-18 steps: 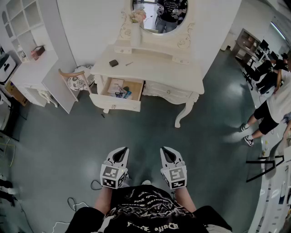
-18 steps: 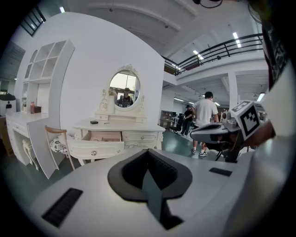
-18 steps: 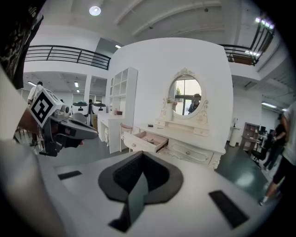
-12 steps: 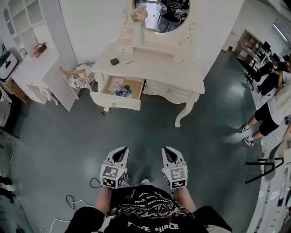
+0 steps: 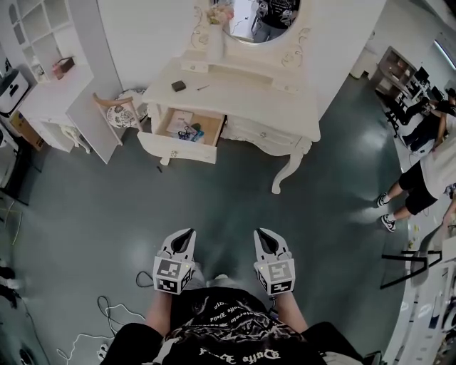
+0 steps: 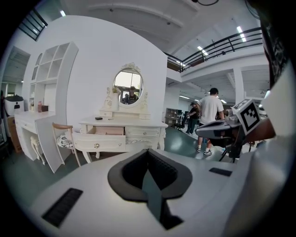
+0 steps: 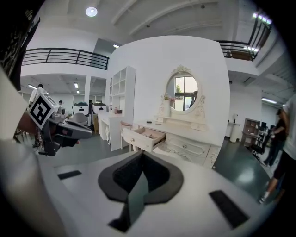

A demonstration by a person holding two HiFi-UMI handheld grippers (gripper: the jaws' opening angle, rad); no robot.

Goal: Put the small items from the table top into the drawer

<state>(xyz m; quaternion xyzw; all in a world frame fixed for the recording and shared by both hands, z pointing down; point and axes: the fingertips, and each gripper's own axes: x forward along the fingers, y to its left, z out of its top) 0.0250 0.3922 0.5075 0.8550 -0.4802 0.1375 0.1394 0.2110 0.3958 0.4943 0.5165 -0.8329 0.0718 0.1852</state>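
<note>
Small items (image 5: 178,85): two lie on the tabletop (image 5: 242,103), far ahead of us. One is a dark block (image 5: 178,85); near it to the right is a thin stick (image 5: 203,88), too small for us to tell what it is.
Left gripper (image 5: 189,232): we hold it low in front of our body, tipped a little downward. Its fingers are pressed together with nothing between them.
Right gripper (image 5: 259,232): it sits beside the left one and apart from it. Its fingers are likewise closed and empty.
Floor (image 5: 235,214): dark grey-green, it stretches from us to the dressing table. Loose cables (image 5: 107,314) lie on it at our left.
Drawer (image 5: 178,148): this is the left drawer of the dressing table, and it is pulled out toward us, just below the two items. Its contents (image 5: 187,131) include a pale sheet and a blue piece.
Chair (image 5: 117,110): it has a wooden back and stands just beside the drawer's left end.
Mirror (image 5: 260,14): an oval one, it rises at the back of the tabletop against the white wall.
Person (image 5: 427,171): at the right edge, well apart from the dressing table, someone stands in a white top and dark shorts.
</note>
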